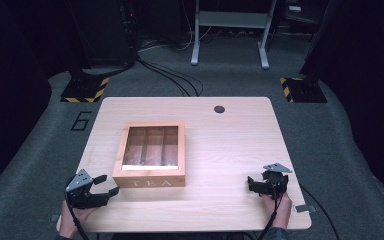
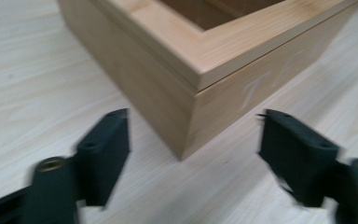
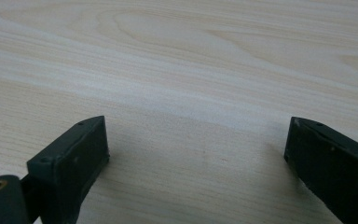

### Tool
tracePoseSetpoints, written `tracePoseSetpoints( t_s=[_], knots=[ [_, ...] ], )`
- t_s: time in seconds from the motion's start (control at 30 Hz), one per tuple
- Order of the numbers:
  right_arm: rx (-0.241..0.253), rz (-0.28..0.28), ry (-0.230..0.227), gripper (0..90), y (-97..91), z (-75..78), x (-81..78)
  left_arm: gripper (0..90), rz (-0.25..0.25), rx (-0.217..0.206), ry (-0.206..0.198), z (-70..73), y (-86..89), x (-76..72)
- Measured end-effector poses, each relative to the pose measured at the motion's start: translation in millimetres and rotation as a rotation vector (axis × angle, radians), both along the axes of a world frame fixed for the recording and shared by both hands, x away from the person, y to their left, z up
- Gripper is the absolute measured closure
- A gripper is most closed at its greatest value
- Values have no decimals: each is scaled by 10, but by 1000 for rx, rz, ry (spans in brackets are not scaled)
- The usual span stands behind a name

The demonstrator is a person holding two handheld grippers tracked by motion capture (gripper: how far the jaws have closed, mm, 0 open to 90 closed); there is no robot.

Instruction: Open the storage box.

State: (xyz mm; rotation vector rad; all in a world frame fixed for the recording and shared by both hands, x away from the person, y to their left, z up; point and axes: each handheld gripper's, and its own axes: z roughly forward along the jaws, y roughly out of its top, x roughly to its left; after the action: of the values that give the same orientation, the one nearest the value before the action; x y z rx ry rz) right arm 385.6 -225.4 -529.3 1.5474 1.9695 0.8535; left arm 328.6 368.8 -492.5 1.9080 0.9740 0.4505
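A wooden tea box [image 1: 152,177] with "TEA" on its front and a window lid stands left of the table's middle; divided compartments show through the lid. My left gripper [image 1: 108,184] is held at the box's near left corner, jaws open and apart from the wood. In the left gripper view that corner of the box [image 2: 168,51] stands just beyond the gap of the left gripper [image 2: 193,135], with nothing between the jaws. My right gripper [image 1: 253,183] rests near the table's front right, open over bare wood; the right gripper view has the right gripper [image 3: 198,140] with empty jaws.
The light wooden table [image 1: 230,135] has a round cable hole [image 1: 219,109] near its far edge. On the grey floor beyond are stand bases with yellow-black tape [image 1: 85,90], cables, a metal frame [image 1: 230,30] and a painted 6 [image 1: 81,120].
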Motion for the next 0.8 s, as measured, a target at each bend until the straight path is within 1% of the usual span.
tracePoseSetpoints(
  t_s=[0.03,0.1,0.13,0.17,0.2,0.23,0.27,0.3,0.33,0.43,0.47,0.5,0.57,0.63,0.73,0.8],
  knots=[
    [0,0,0,58,0,0,0,400,2,-2,-4,6,-7,4],
    [1,0,0,58,0,0,0,447,1,-10,2,4,-8,21],
    [0,0,1,58,0,1,0,491,10,-7,-2,4,-15,26],
    [1,0,0,58,0,0,-1,532,15,-12,-15,1,-24,30],
    [1,0,0,58,0,0,-1,563,15,-12,-15,1,-24,30],
    [0,0,-1,58,0,-1,0,563,5,-13,-9,8,-25,29],
    [1,0,0,57,0,0,0,579,7,-10,-11,12,-27,29],
    [0,0,0,58,0,0,0,605,8,-15,-14,12,-34,28],
    [0,1,0,58,0,0,0,649,2,-2,-24,24,-37,26],
    [0,0,0,58,1,0,0,673,15,-1,-29,29,-49,23],
    [1,0,0,58,0,0,0,690,25,-5,-39,20,-51,28],
    [1,0,-1,58,1,-1,0,703,15,0,-27,28,-37,30],
    [1,0,0,58,0,0,0,716,23,9,-41,19,-43,30],
    [1,0,-1,58,0,0,0,729,16,17,-35,28,-37,22],
    [1,0,0,58,0,0,0,739,18,20,-36,30,-39,17],
    [0,0,0,58,0,0,0,740,20,33,-44,35,-48,12]
  ],
)
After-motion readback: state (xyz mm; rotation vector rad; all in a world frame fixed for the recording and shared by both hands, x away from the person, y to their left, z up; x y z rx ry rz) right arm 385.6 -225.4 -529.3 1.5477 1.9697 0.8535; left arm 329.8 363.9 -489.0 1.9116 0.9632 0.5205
